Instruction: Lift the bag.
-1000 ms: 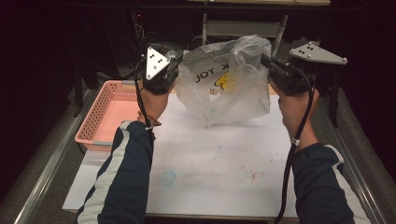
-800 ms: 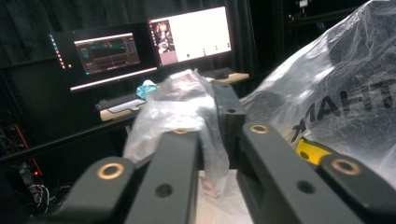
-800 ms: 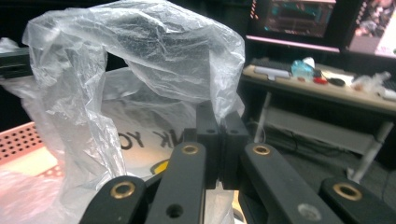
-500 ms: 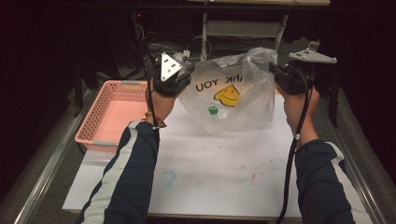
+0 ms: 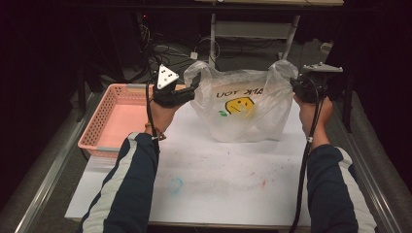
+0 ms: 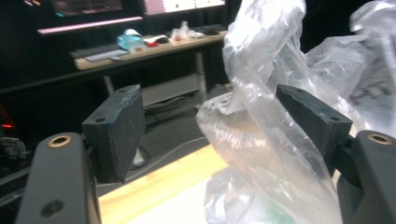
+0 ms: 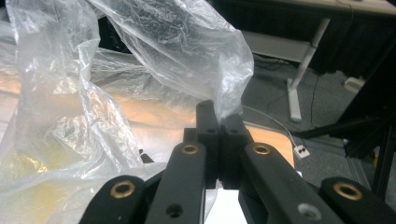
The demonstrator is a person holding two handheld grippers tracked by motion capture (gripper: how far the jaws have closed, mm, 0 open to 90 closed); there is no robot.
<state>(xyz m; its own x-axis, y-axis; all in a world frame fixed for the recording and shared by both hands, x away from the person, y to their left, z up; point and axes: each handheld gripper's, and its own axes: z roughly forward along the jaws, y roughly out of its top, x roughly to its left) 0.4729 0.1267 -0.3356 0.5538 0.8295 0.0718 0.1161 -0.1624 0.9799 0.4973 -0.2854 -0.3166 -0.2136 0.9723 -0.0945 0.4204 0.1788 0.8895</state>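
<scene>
The table (image 5: pixel 218 194) carries a white sheet, and at its far edge, near the middle, sits the clear plastic bag (image 5: pixel 243 109) with a yellow smiley print. A pink basket (image 5: pixel 109 121) rests at the left edge. The right gripper (image 5: pixel 299 90) is clenched tight on the bag's right handle (image 7: pixel 224 84). The left gripper (image 5: pixel 192 92) has just been opening its jaws; the left handle (image 6: pixel 261 116) hangs loose between them, lying against one pad only.

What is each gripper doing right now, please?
Left gripper: open, jaws just opened, plastic bag handle loose between them.
Right gripper: shut on the bag's other handle.
</scene>
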